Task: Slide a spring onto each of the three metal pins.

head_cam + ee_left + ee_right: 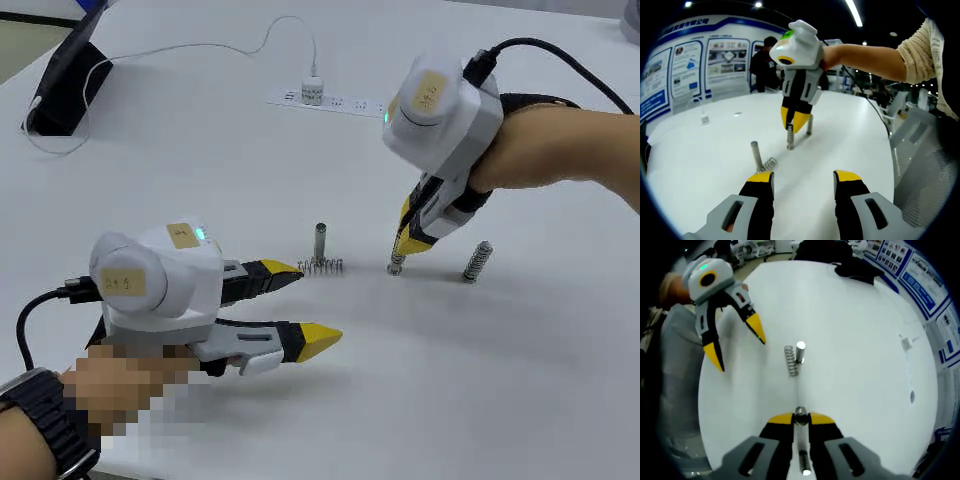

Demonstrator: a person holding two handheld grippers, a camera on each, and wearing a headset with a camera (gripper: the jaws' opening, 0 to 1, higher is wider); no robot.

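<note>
Spring [322,266] lies loose on the desk [200,160], well in from its edges and just beside a bare pin [320,242] in the head view, with the left tongs [310,305] gaping nearby. The left gripper view has a sprung pin [810,125] behind the right tongs [794,120]. The right gripper view shows those tongs pinched around the middle pin [800,415].

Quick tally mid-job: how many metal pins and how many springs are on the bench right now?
Metal pins: 3
Springs: 3
Total: 6
</note>
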